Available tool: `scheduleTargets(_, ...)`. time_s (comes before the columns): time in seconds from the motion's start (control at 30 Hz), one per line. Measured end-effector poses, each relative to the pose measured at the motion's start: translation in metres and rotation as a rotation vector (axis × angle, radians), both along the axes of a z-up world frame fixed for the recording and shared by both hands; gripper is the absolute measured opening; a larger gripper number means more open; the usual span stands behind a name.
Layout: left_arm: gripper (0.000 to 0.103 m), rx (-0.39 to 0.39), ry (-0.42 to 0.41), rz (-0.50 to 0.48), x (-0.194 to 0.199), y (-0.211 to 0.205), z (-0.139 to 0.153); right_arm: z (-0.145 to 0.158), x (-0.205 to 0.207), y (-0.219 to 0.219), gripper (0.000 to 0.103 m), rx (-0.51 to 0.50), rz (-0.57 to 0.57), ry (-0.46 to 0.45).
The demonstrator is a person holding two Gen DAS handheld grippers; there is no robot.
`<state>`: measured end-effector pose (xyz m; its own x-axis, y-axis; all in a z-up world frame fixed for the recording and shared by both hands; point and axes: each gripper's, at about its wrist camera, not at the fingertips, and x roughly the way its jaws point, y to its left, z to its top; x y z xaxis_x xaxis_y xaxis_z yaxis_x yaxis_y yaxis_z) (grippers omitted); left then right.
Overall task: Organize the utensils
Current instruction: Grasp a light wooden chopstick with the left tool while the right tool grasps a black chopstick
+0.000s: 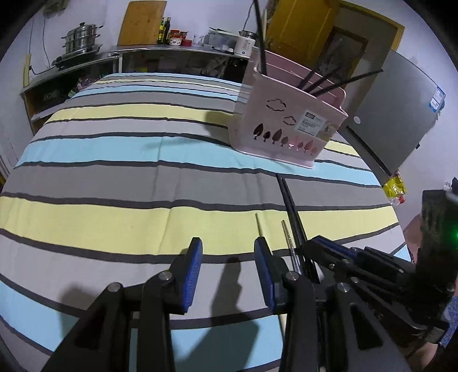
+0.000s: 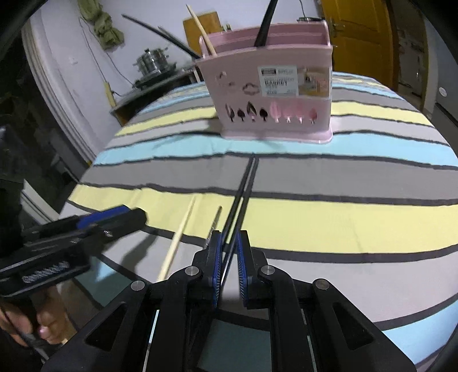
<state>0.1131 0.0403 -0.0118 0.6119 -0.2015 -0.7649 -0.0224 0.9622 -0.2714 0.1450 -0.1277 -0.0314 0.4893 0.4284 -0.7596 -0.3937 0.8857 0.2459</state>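
Note:
A pink utensil basket (image 2: 272,85) stands on the striped tablecloth (image 2: 343,223), with black chopsticks and one wooden chopstick sticking up from it. My right gripper (image 2: 229,249) is shut on a pair of black chopsticks (image 2: 243,194) whose tips point toward the basket. Just left of them a metal chopstick (image 2: 215,221) and a wooden chopstick (image 2: 177,237) lie on the cloth. In the left wrist view my left gripper (image 1: 229,253) is open over the cloth with nothing between its fingers. The black pair (image 1: 289,206), the metal chopstick (image 1: 287,237) and the right gripper (image 1: 315,246) lie to its right, the basket (image 1: 286,123) beyond.
A counter (image 1: 114,57) behind the table carries a steel pot (image 1: 81,37), a cutting board and bottles. A grey fridge (image 1: 395,114) and a yellow door (image 1: 297,25) stand at the right. A hand (image 2: 43,323) holds the left gripper (image 2: 134,216) near the table's left edge.

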Motion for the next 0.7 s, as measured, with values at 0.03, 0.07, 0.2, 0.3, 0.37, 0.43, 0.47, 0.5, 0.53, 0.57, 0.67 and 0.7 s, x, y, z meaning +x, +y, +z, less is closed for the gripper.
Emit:
scheduleTargets(0.03,0.040,-0.006,0.001,0.003,-0.001,0.002,0.000,0.000,-0.001,-0.001,0.011,0.000,-0.004,0.002)
scheduleTargets(0.07,0.040,-0.009,0.001,0.005,-0.002,0.003,0.000,-0.001,-0.001,-0.002,0.011,-0.001,-0.008,0.003)
scheduleTargets(0.2,0.040,-0.026,0.002,-0.002,-0.004,0.002,-0.001,-0.001,-0.002,-0.003,0.011,-0.008,-0.022,0.018)
scheduleTargets(0.3,0.040,-0.030,0.005,-0.010,-0.002,-0.002,-0.002,-0.001,-0.001,0.005,0.012,-0.071,-0.004,0.015)
scheduleTargets(0.37,0.040,-0.029,0.008,-0.012,-0.002,-0.004,-0.002,-0.002,0.000,0.009,0.011,-0.097,0.005,0.010)
scheduleTargets(0.43,0.040,-0.028,0.009,-0.013,-0.002,-0.005,-0.001,-0.002,-0.001,0.007,0.011,-0.095,0.005,0.015)
scheduleTargets(0.47,0.040,-0.029,0.010,-0.013,-0.002,-0.005,-0.001,-0.001,-0.002,0.004,0.010,-0.090,0.001,0.018)
scheduleTargets(0.5,0.040,-0.032,0.010,-0.014,-0.003,-0.005,0.000,-0.001,-0.003,0.000,0.010,-0.087,-0.004,0.020)
scheduleTargets(0.53,0.040,-0.035,0.009,-0.017,-0.003,-0.005,0.000,0.000,-0.006,-0.005,0.009,-0.085,-0.009,0.019)
scheduleTargets(0.57,0.040,-0.035,0.009,-0.022,-0.003,-0.007,0.000,0.000,-0.009,-0.012,0.009,-0.082,-0.018,0.021)
scheduleTargets(0.67,0.040,-0.040,0.016,-0.036,0.001,-0.013,-0.001,0.000,-0.017,-0.031,0.008,-0.069,-0.041,0.022)
scheduleTargets(0.7,0.040,-0.043,0.019,-0.040,0.003,-0.015,-0.002,0.000,-0.020,-0.038,0.008,-0.066,-0.051,0.024)
